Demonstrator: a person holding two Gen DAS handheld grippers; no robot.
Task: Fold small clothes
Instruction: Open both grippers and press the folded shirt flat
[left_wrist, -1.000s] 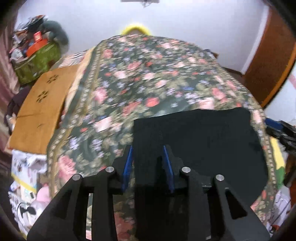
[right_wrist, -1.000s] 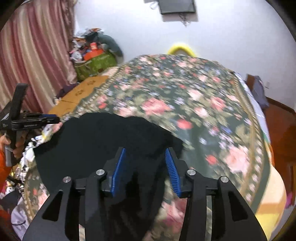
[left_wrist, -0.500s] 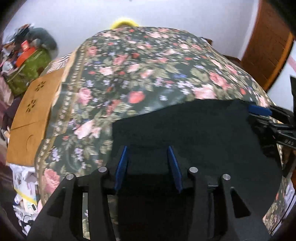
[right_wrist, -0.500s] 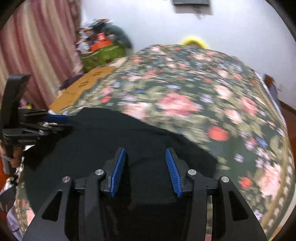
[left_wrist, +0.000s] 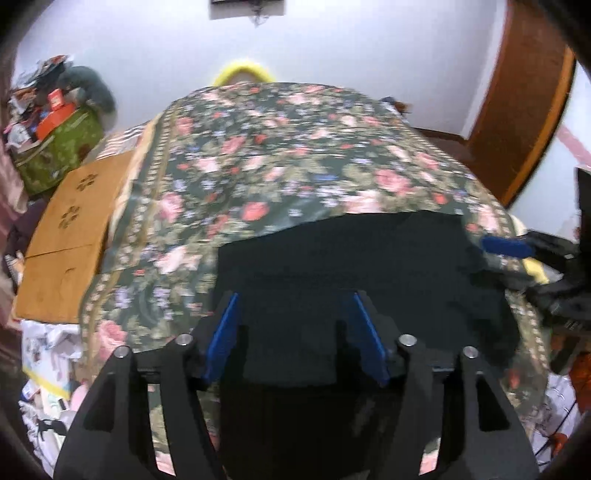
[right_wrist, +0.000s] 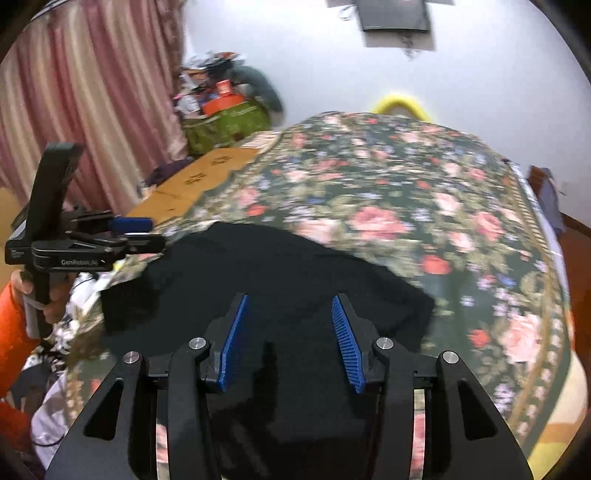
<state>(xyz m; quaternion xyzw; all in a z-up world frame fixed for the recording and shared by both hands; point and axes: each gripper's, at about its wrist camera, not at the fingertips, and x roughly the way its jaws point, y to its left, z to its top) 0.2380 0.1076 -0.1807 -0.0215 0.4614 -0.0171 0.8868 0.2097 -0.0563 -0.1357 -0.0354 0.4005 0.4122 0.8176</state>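
One black garment (left_wrist: 354, 266) lies flat on the flowered bed (left_wrist: 280, 155), near its front edge. The left claw (left_wrist: 293, 332) and right claw (right_wrist: 288, 336), two in all, hang spread above it, pinching nothing. To fold well, pinch matching corners together. Its edges are blurred, so its shape is uncertain.

Matt black cloth garment (left_wrist: 351, 266); ribbed blue pads (right_wrist: 345, 339)

The garment (left_wrist: 354, 266) lies on the bed (left_wrist: 295, 155) at its near edge. Left claw (left_wrist: 293, 332) hangs above its left part, right claw (right_wrist: 288, 332) above its right. Cardboard (left_wrist: 70, 229) lies left of the bed, a bag (left_wrist: 55, 147) behind it.
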